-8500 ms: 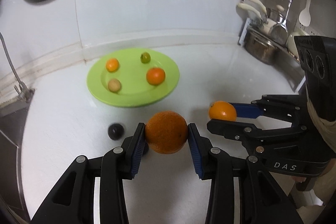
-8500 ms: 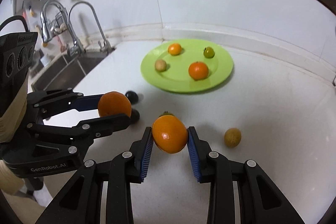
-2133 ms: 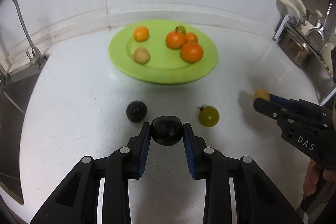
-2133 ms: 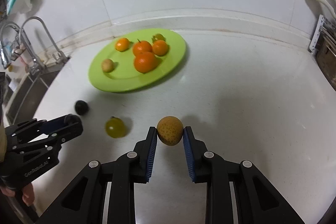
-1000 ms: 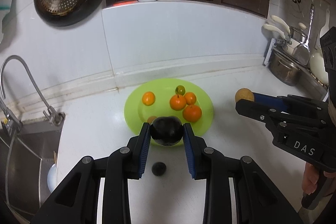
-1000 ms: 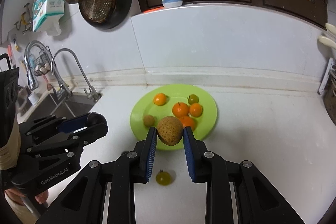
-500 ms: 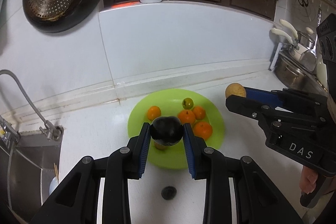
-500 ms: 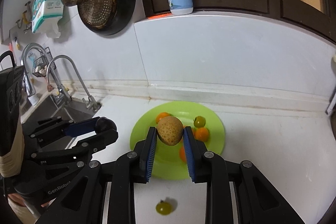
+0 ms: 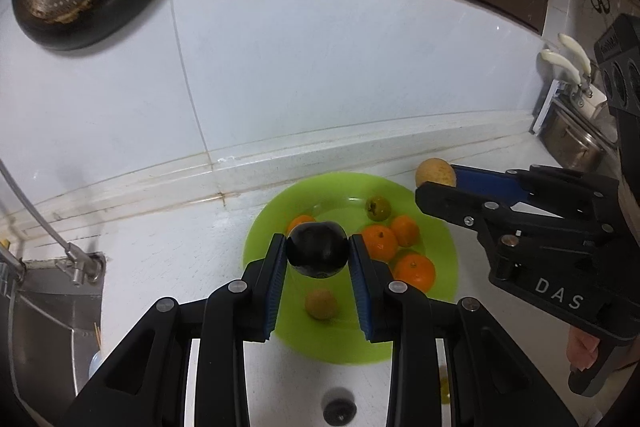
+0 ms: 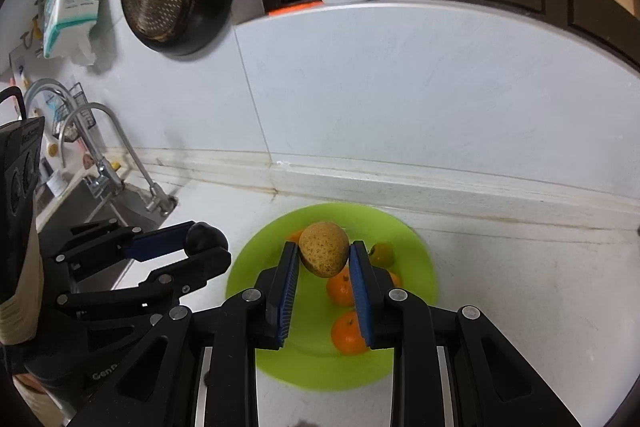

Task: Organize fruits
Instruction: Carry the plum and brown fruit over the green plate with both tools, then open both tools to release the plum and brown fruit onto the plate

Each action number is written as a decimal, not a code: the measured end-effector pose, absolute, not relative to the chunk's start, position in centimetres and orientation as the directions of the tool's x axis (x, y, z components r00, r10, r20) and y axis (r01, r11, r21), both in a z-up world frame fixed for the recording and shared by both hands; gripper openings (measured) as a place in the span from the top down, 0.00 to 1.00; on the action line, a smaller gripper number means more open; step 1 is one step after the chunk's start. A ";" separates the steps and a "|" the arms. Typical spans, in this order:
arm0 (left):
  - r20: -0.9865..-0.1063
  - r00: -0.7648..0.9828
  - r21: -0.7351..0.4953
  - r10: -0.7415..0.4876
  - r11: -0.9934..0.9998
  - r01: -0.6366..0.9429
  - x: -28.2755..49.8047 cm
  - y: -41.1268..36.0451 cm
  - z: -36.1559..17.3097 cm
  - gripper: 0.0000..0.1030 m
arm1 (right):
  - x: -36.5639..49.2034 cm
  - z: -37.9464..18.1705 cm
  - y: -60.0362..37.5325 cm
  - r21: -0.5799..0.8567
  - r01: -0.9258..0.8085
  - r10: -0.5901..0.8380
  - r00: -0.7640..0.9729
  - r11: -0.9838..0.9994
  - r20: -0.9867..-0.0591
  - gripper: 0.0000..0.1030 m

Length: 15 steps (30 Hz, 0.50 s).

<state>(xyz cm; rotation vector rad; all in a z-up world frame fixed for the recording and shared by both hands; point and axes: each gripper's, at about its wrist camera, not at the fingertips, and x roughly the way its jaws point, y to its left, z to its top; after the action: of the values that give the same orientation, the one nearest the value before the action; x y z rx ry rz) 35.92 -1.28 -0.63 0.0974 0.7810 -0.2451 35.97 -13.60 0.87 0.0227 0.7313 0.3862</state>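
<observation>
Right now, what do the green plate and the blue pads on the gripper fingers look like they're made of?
The green plate looks like glossy plastic or melamine: uniform bright colour, soft light reflections near its far rim; glazed ceramic can't be ruled out. The blue pads on the left gripper look like matte rubber or soft moulded plastic, with fine ridged texture and no shine.

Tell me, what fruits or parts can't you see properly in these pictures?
- Small dark fruit, left wrist view: cut off by the bottom edge.
- Yellow-green fruit, left wrist view: mostly behind the left gripper.
- Orange at the plate's back, right wrist view: hidden behind the speckled brown fruit.
- Hanging packet's print: too small.
</observation>
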 end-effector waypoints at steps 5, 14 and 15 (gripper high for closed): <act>-0.731 0.658 -0.011 -0.180 0.968 0.252 38.0 -1.3 -2.2 0.70 | 38.1 -0.5 -13.3 0.155 -0.337 0.350 0.658 0.929 -0.666 0.74; -0.761 0.621 -0.026 -0.185 0.966 0.257 40.6 -1.4 -4.3 0.70 | 41.1 -3.3 -12.9 0.167 -0.334 0.349 0.617 0.928 -0.705 0.74; -0.764 0.618 -0.027 -0.187 0.966 0.258 40.8 -1.5 -4.5 0.70 | 41.4 -3.6 -12.9 0.169 -0.333 0.349 0.614 0.928 -0.708 0.74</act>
<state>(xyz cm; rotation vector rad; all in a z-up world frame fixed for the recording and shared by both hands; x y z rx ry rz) 40.85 -1.48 -4.51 0.0884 0.8681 -0.2563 41.41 -12.93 -3.58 0.0213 0.8209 0.3934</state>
